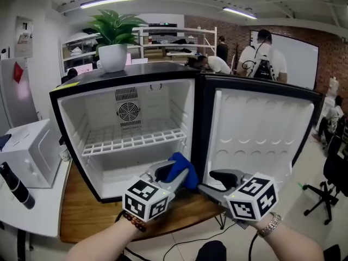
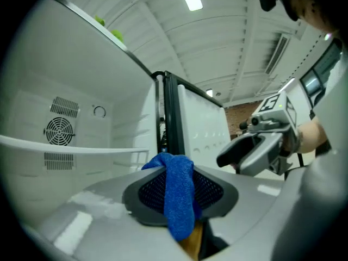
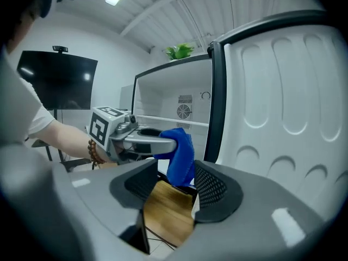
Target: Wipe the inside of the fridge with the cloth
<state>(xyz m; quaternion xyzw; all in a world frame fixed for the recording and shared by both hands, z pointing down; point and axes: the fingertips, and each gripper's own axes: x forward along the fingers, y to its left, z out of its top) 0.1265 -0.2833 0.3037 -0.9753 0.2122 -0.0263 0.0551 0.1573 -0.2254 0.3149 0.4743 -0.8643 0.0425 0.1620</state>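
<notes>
**Cloth** (image 2: 176,192): blue, matt, short nubby pile.
**Fridge** (image 1: 157,105) inner walls and door liner (image 1: 261,129): smooth white plastic with a faint sheen.
**Casing** (image 1: 136,72): black, glossy.
**Shelf** (image 1: 133,142): white-coated wire grid.
**Table top** (image 1: 87,216): wood, visible grain, satin finish.
**Left gripper** (image 1: 167,172) and **right gripper** (image 1: 212,181): smooth grey plastic shells with soft highlights.
**Pads** (image 3: 212,186): dark, matt, finely dimpled.

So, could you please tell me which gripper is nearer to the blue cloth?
Left. The left gripper is clamped on the blue cloth; the right gripper sits just beside it, jaws apart, not touching.
</notes>
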